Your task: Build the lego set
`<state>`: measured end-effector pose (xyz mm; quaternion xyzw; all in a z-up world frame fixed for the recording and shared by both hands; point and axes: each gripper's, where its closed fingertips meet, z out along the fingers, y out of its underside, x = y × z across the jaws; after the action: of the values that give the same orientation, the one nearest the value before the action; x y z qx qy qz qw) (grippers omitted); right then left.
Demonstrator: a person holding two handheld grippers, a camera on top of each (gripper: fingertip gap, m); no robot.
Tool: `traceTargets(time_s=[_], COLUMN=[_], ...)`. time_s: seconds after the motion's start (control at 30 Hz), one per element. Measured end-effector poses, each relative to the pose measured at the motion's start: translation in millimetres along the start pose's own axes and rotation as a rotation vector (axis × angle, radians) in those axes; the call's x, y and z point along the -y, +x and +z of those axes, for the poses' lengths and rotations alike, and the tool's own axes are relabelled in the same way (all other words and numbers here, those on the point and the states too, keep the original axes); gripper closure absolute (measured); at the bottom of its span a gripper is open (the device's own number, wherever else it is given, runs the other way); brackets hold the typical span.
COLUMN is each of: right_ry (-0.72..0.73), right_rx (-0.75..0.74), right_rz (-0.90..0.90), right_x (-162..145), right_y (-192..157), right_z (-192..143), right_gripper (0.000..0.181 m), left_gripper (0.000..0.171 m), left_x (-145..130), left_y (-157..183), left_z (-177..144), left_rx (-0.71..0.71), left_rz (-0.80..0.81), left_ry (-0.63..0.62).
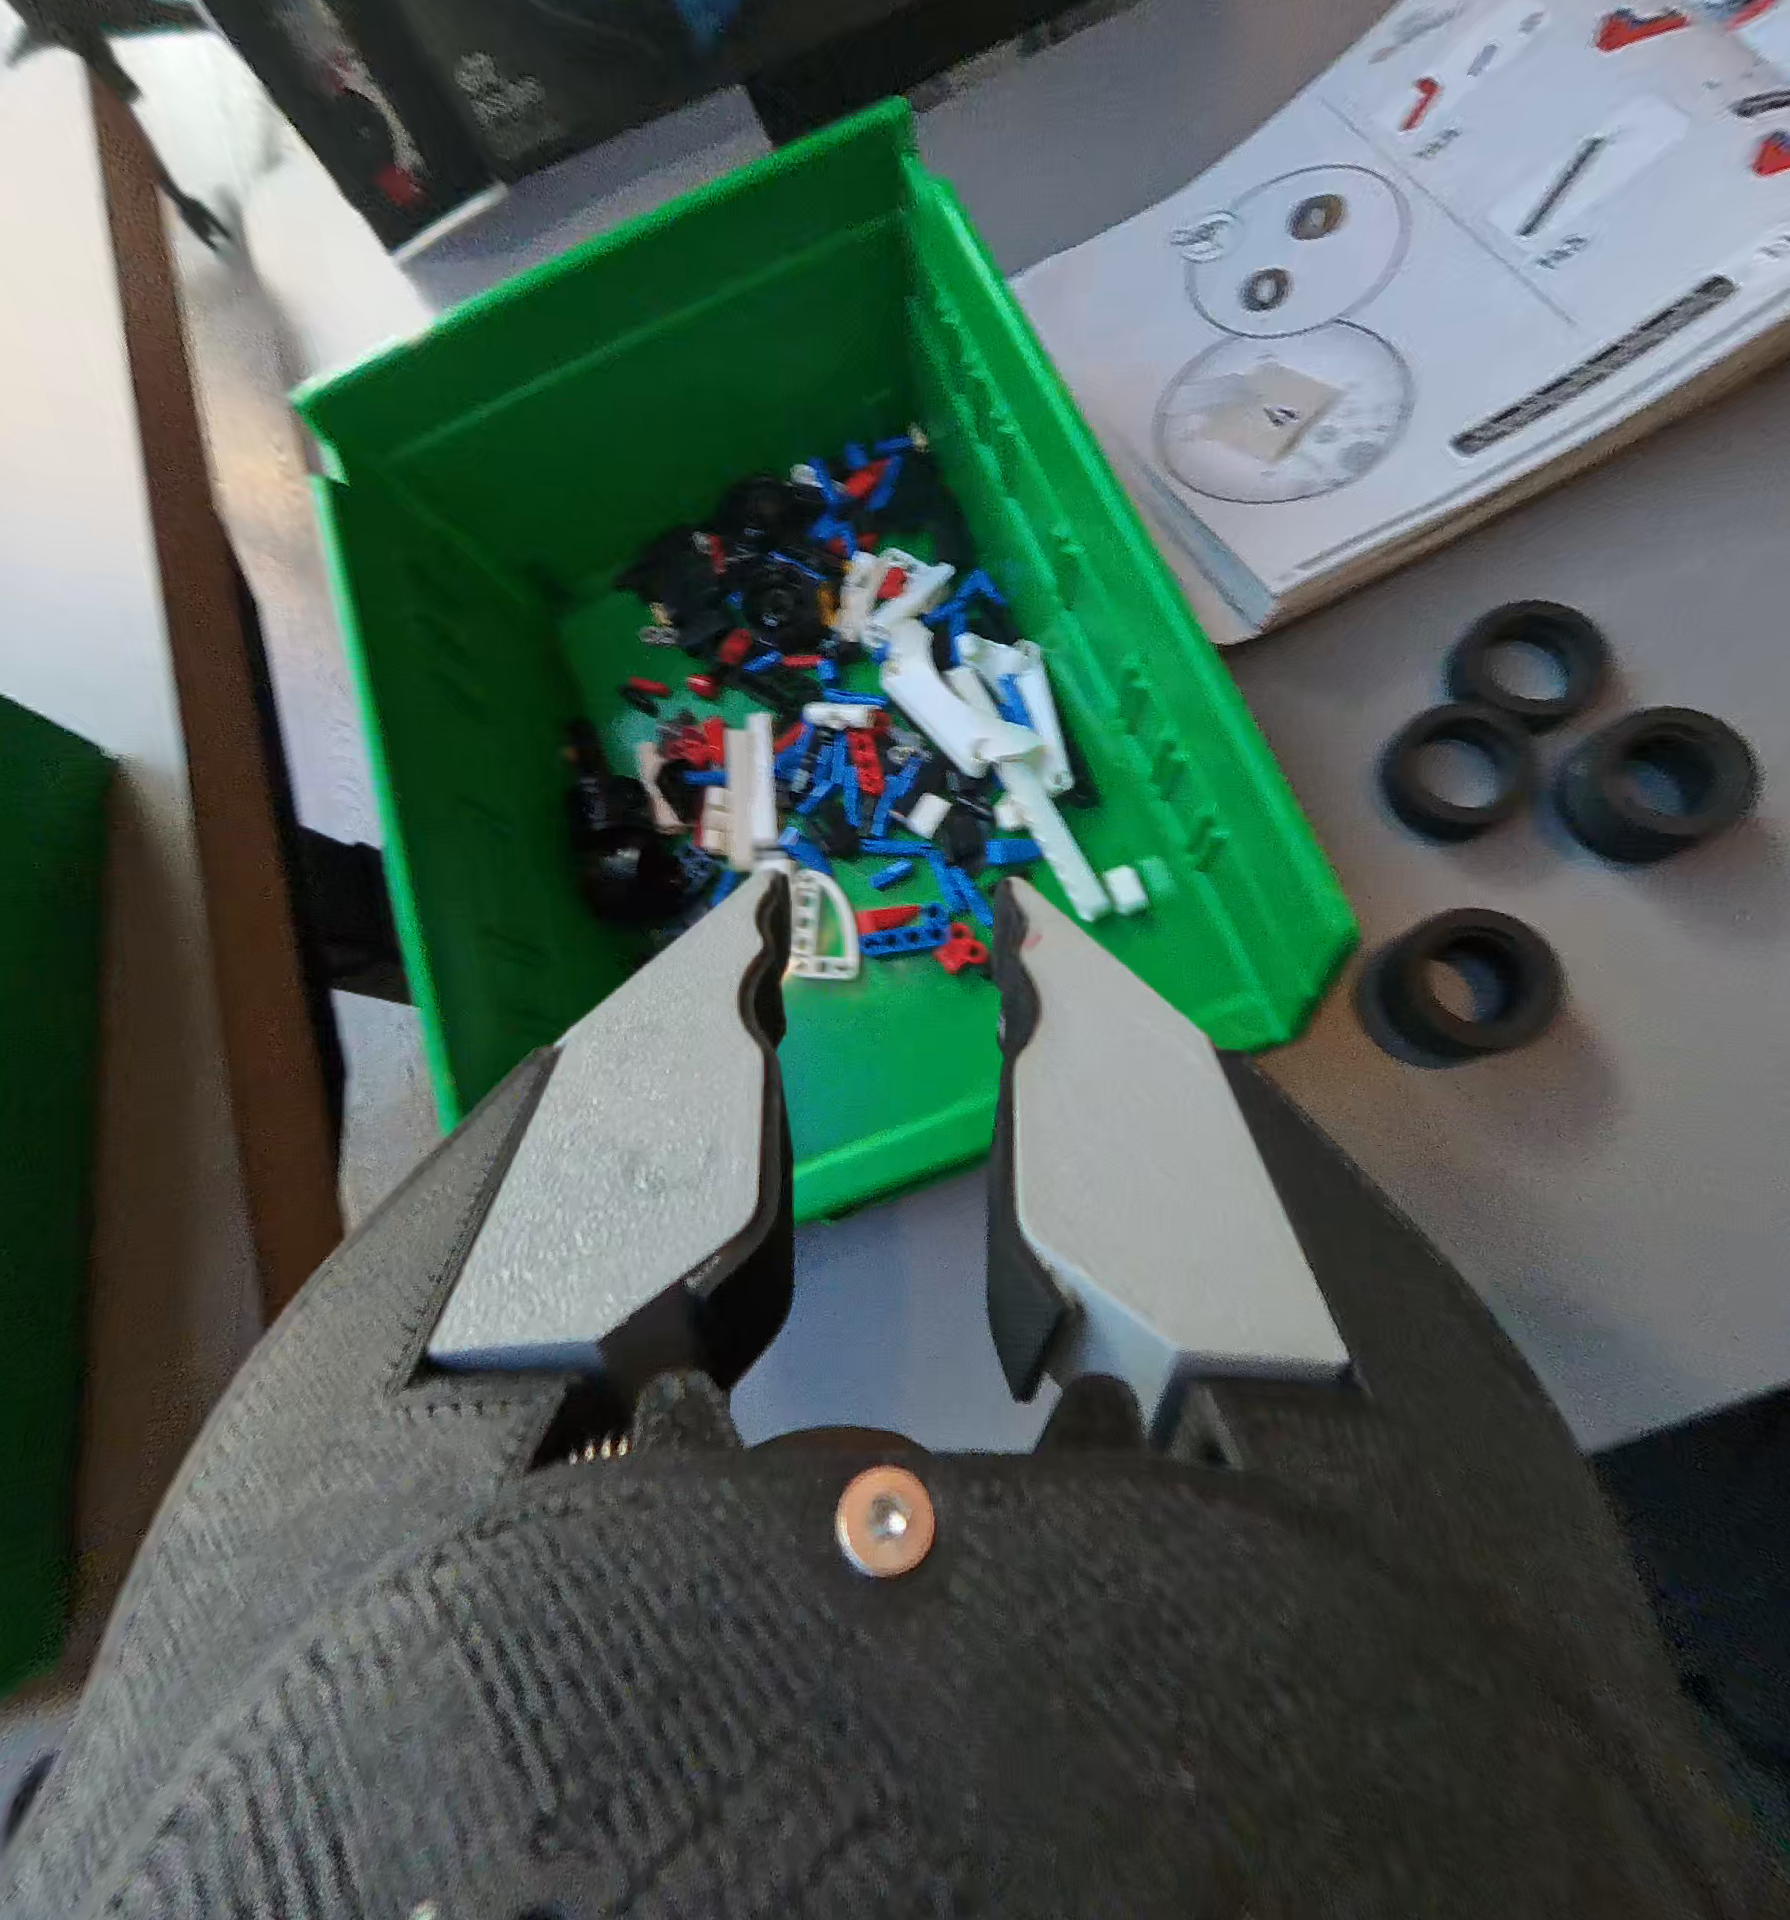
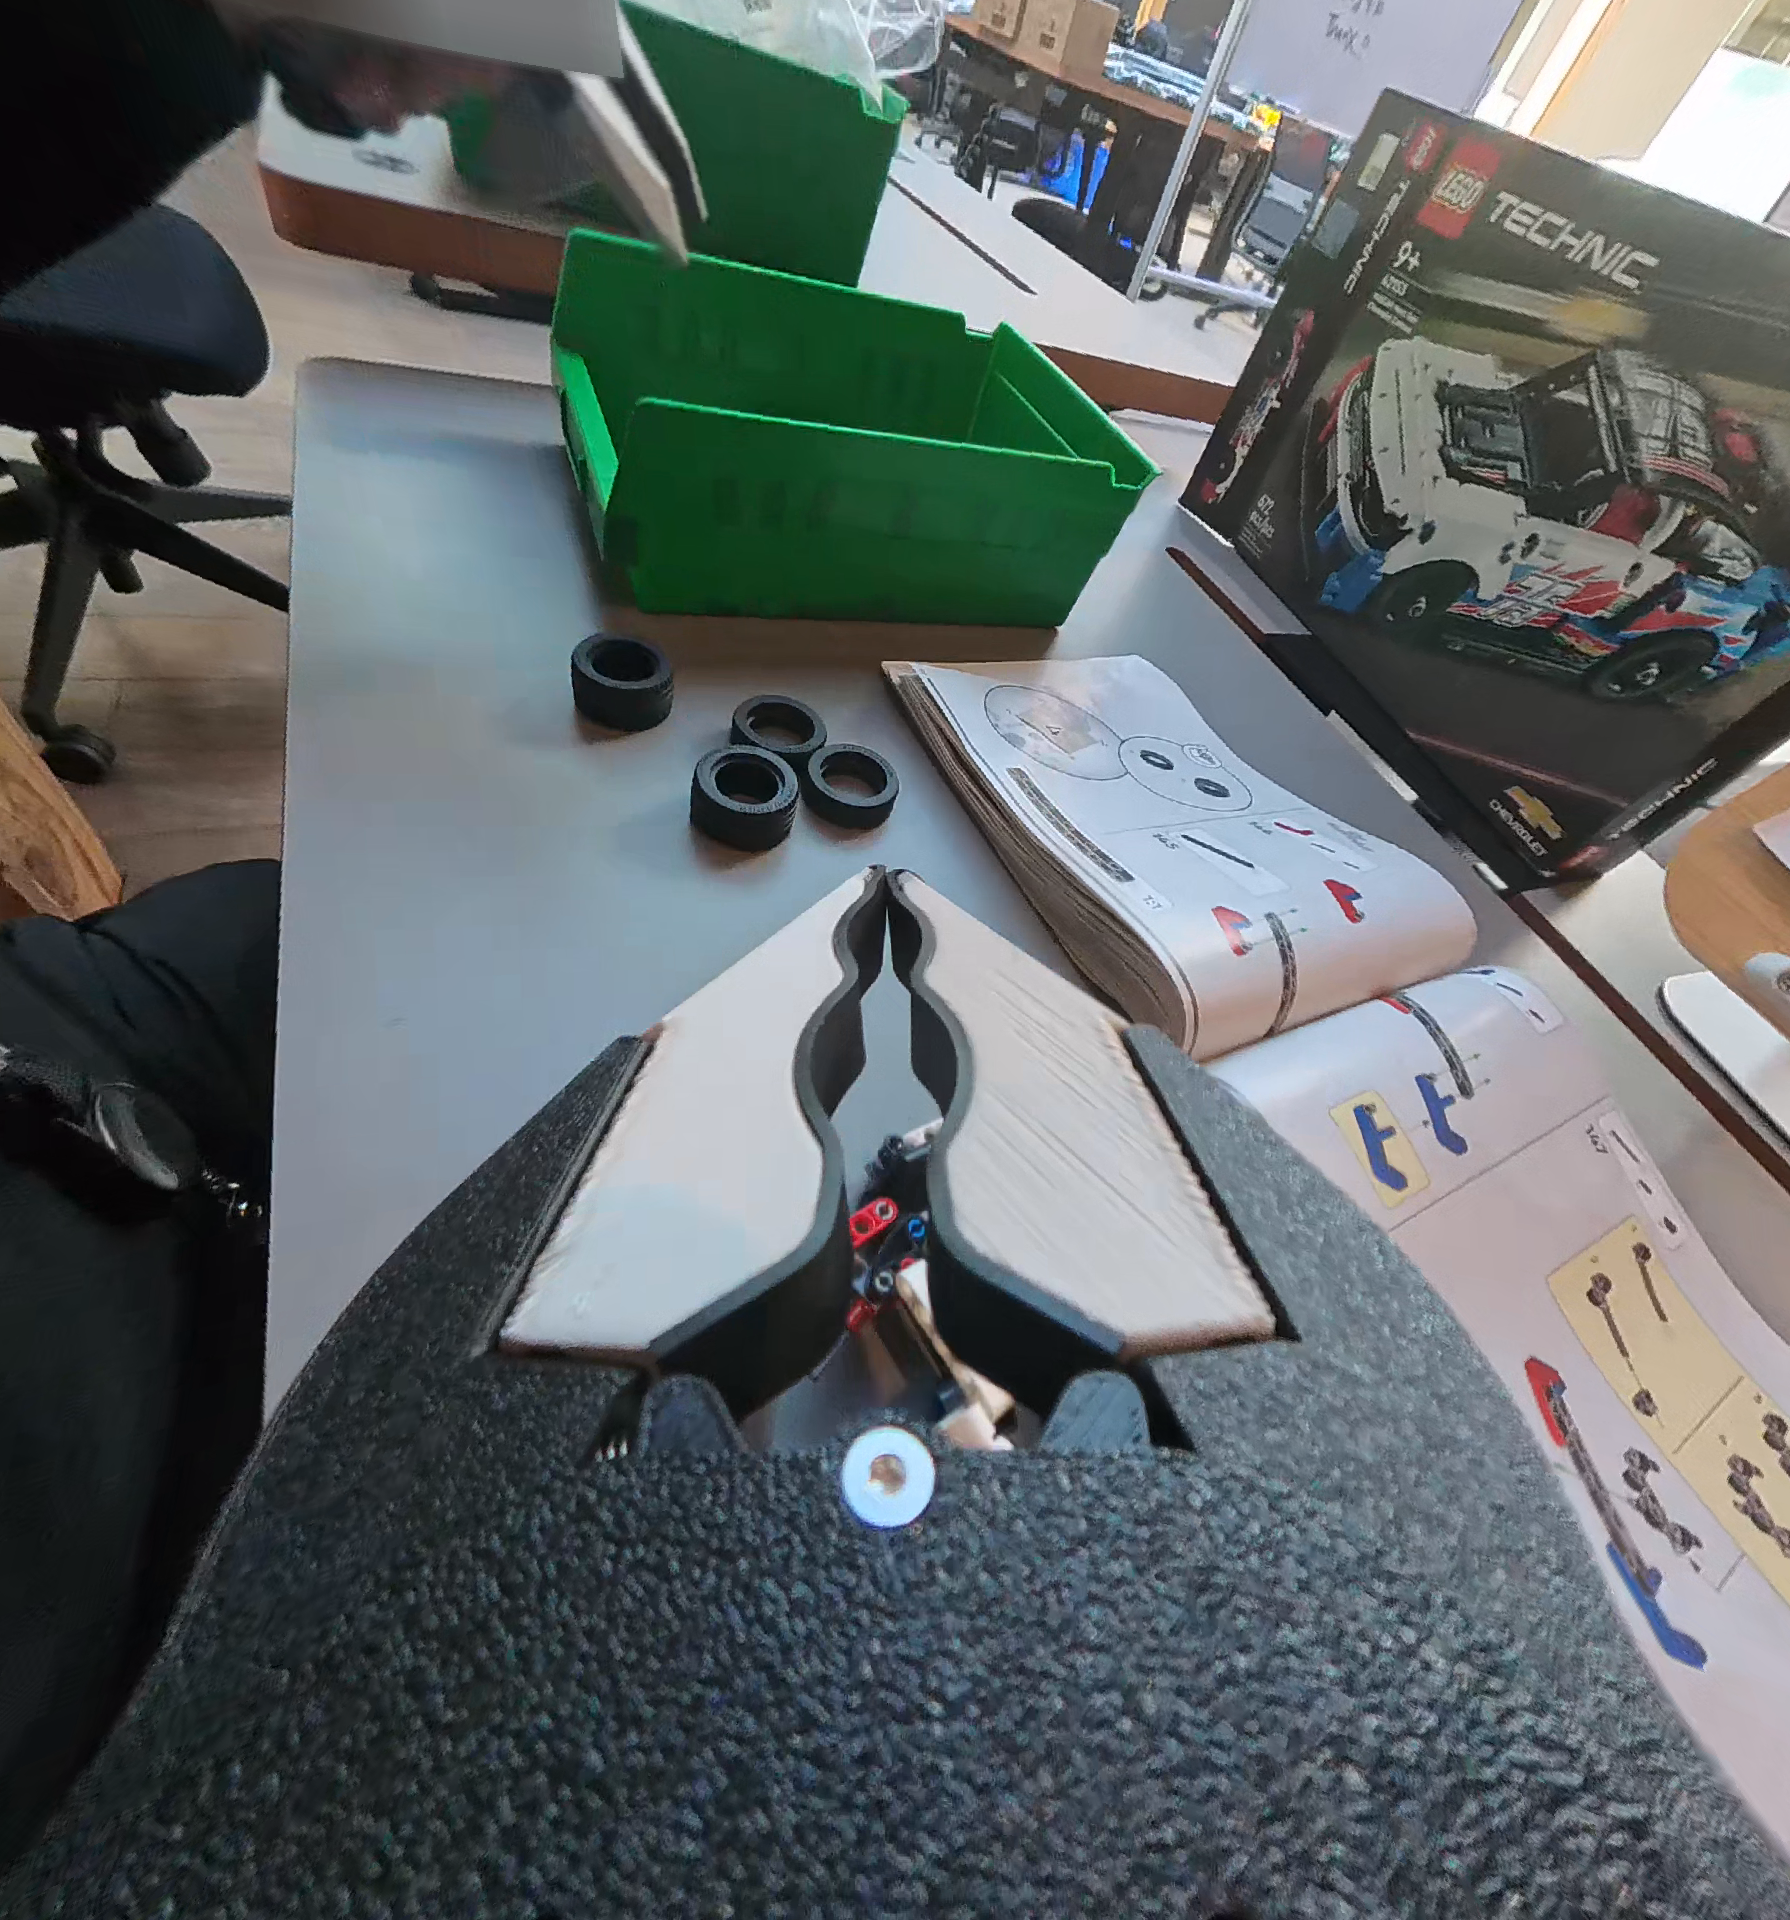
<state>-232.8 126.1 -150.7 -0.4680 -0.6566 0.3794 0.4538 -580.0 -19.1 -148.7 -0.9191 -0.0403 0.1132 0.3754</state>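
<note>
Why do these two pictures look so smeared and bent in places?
Left wrist view: motion blur smears the green bin, the loose bricks and the manual; only the near left gripper is fairly crisp. Right wrist view: sharper, tyres clear, but the wide lens bends the table edge and tilts the set's box, with bright window glare at top right.
</note>
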Motion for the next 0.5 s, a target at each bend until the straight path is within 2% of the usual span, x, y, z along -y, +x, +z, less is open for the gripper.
traceTargets(time_s=[0.07,0.13,0.27,0.5], right_ry=[-0.006,-0.011,-0.035,-0.046], right_rx=[0.0,0.005,0.018,0.006], right_rz=[-0.018,-0.022,-0.037,-0.028], right_x=[4.1,6.4,5.4,1.9], right_y=[-2.1,-5.6,-14.1,-17.3], right_z=[5.2,9.6,12.9,6.0], right_gripper=[0.181,0.181,0.181,0.181], left_gripper=[0.139,0.142,0.149,0.152], left_x=[7.2,1.2,-14.4,-40.8], left_y=[-14.0,-7.8,3.6,24.5], left_z=[10.9,32.1,71.8,104.8], left_rx=[-0.037,-0.134,-0.218,-0.329], left_rz=[0.019,0.051,0.143,0.148], left_ry=[0.001,-0.068,-0.188,-0.37])
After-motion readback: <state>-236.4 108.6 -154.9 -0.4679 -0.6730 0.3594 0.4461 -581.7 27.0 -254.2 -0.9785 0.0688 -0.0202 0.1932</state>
